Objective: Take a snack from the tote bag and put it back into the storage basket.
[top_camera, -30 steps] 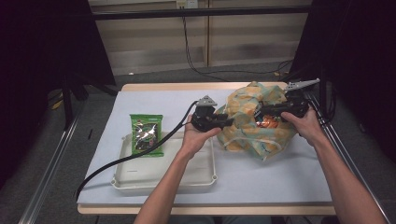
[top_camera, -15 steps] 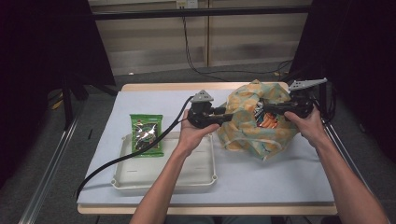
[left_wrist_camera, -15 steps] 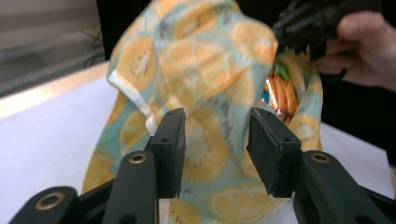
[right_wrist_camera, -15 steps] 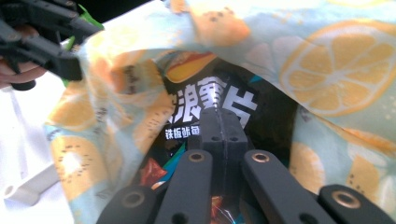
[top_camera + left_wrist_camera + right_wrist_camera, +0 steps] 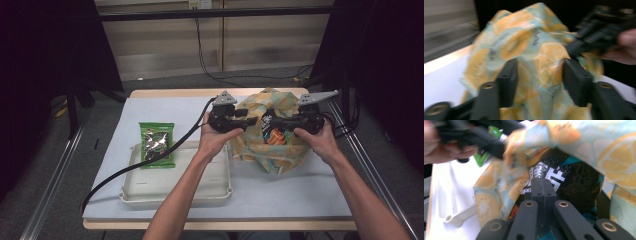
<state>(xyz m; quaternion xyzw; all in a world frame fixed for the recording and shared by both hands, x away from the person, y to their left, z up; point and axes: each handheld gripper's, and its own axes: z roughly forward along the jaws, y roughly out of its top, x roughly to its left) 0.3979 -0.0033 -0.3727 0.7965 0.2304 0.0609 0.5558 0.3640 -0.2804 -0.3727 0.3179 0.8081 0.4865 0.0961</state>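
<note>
While both hands work at the right half of the table [image 5: 150, 107], the scene stands like this:

Bag: a lemon-print bag [image 5: 270, 150] stands on the white table top, right of the tray and touching neither it nor the green packet; its mouth faces up and is pulled open between the two grippers.

Bag contents: a dark snack packet [image 5: 574, 180] with white lettering lies inside the mouth, and something orange [image 5: 274, 136] shows beside it in the high view.

Left gripper: the left gripper [image 5: 247, 122] is at the bag's left upper edge; in the left gripper view its jaws stand apart with a fold of the printed cloth [image 5: 536, 67] between them. Those jaws have just been opening, and the blur leaves it unclear whether the pads press on the cloth.

Right gripper: the right gripper [image 5: 543, 188] has its jaws pressed together, tips at the dark packet inside the bag; whether they pinch any of it I cannot tell.

Tray: a cream tray [image 5: 200, 192] lies left of the bag.

Green packet: a green snack packet [image 5: 156, 142] rests half over the tray's far left rim, with the left gripper's cable across it.
</note>
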